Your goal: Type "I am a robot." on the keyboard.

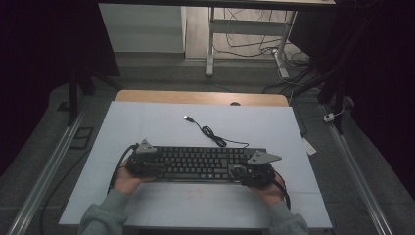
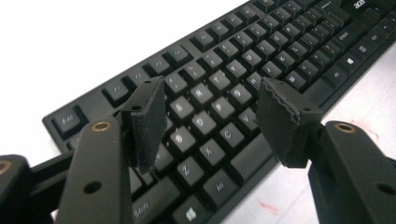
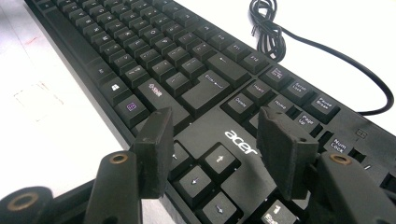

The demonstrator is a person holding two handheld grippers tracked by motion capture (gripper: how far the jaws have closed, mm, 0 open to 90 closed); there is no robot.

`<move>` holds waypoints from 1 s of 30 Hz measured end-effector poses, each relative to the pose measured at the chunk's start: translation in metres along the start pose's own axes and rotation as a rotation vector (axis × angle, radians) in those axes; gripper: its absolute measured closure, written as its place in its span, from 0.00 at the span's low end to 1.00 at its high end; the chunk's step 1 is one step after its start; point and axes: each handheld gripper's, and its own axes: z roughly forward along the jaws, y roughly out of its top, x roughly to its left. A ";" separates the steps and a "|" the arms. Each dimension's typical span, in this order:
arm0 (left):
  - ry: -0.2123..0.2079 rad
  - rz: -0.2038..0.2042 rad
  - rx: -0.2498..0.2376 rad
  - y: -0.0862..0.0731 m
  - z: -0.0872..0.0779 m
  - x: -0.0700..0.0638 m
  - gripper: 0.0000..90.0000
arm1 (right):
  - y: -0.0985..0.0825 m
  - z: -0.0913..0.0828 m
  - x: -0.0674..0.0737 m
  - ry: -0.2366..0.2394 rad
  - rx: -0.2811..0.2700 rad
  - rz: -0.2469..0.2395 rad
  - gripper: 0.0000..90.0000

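- High view: a black keyboard (image 1: 203,163) lies flat across the middle of a white sheet (image 1: 147,127) on the table, its long side facing the person. Its cable (image 1: 215,137) curls away over the sheet to a loose USB plug (image 1: 188,118). The left gripper (image 1: 147,164) sits at the keyboard's left end and the right gripper (image 1: 249,172) at its right end (each in a hand with a grey sleeve).
- Left gripper view: the left gripper (image 2: 210,121) hangs over the letter keys near the keyboard's (image 2: 280,51) left end, jaws spread apart, with nothing clamped between the pads.
- Right gripper view: the right gripper (image 3: 212,151) hovers over the arrow keys beside the acer logo (image 3: 240,142), jaws likewise apart and gripping nothing; the coiled cable (image 3: 268,28) lies on the sheet beyond the keyboard (image 3: 154,51).
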 end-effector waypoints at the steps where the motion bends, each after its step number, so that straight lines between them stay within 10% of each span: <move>1: 0.004 -0.005 -0.003 -0.002 -0.001 0.000 0.47 | 0.000 0.000 0.000 -0.001 0.000 0.000 0.52; 17: 0.013 -0.012 0.016 -0.017 0.000 -0.002 0.45 | 0.019 0.013 0.005 0.036 -0.058 0.014 0.56; 30: 0.016 0.008 0.029 -0.017 0.003 -0.004 0.43 | 0.047 0.039 0.016 0.087 -0.016 -0.013 0.99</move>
